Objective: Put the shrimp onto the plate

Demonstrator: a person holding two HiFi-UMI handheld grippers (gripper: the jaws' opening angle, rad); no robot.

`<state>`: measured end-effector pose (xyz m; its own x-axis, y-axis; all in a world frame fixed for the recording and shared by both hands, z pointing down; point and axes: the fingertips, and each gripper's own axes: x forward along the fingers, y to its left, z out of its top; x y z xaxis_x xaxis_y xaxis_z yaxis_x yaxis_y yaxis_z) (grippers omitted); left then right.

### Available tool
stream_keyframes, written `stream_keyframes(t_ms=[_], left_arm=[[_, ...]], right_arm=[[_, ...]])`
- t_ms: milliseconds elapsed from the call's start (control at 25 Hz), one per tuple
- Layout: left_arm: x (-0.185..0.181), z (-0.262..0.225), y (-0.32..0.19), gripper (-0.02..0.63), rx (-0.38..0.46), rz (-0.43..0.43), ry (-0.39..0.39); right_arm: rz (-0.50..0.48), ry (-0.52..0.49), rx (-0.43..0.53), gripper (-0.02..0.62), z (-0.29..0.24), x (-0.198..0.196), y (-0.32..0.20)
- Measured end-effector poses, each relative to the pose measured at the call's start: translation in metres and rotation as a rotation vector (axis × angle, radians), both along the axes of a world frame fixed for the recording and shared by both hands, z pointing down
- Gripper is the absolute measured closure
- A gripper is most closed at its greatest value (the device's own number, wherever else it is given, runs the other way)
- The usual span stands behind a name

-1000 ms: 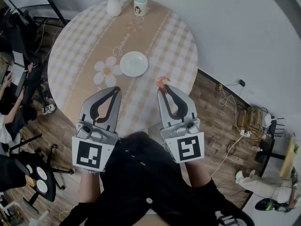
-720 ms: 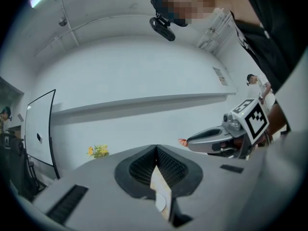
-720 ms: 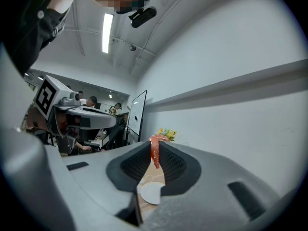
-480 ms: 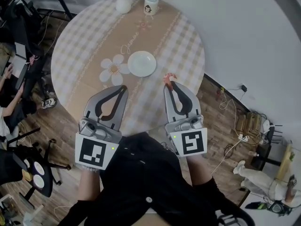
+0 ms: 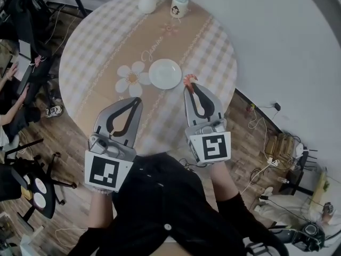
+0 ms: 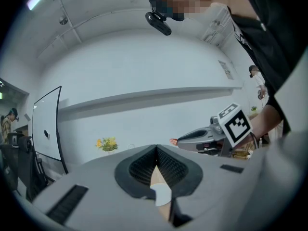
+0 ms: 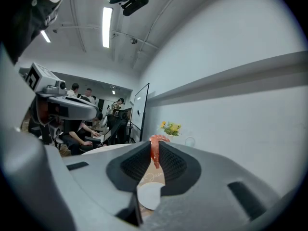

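A small white plate (image 5: 165,73) sits near the middle of the round checked table (image 5: 96,52). My right gripper (image 5: 189,83) is shut on an orange-red shrimp (image 5: 187,79), held just to the right of the plate over the table's near right part. In the right gripper view the shrimp (image 7: 155,150) is pinched upright between the jaw tips, with the plate (image 7: 147,195) seen below through the gap. My left gripper (image 5: 133,101) hovers over the table's near edge, jaws shut with nothing between them. Its own view shows the tips (image 6: 156,149) pressed together.
A white flower-shaped mat (image 5: 131,80) lies left of the plate. A white vase with yellow flowers (image 5: 147,0) and a mug (image 5: 180,4) stand at the table's far edge. Chairs and a seated person (image 5: 13,84) are at the left; cables lie on the wooden floor at right.
My right gripper has carried the shrimp forward and a little left, closer to the plate's right rim. The left gripper has kept its place relative to me.
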<state>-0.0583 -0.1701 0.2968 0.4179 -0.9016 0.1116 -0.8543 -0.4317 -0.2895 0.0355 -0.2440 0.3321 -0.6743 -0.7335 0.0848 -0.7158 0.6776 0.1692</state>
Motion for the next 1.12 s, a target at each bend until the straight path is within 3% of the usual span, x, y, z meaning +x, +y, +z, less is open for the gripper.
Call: stream_keyframes(t_ms=[240, 400, 1120], left_arm=[[-0.014, 0.011, -0.001, 0.604, -0.065, -0.068, 0.050], [-0.019, 0.008, -0.004, 0.604, -0.033, -0.061, 0.003], [-0.050, 0.020, -0.001, 0.604, -0.077, -0.164, 0.017]], right_arm=[[-0.046, 0.039, -0.017, 0.555, 0.023, -0.020, -0.026], [-0.052, 0.071, -0.036, 0.555, 0.041, -0.028, -0.046], [-0.086, 0.209, -0.169, 0.555, 0.137, -0.063, -0.107]])
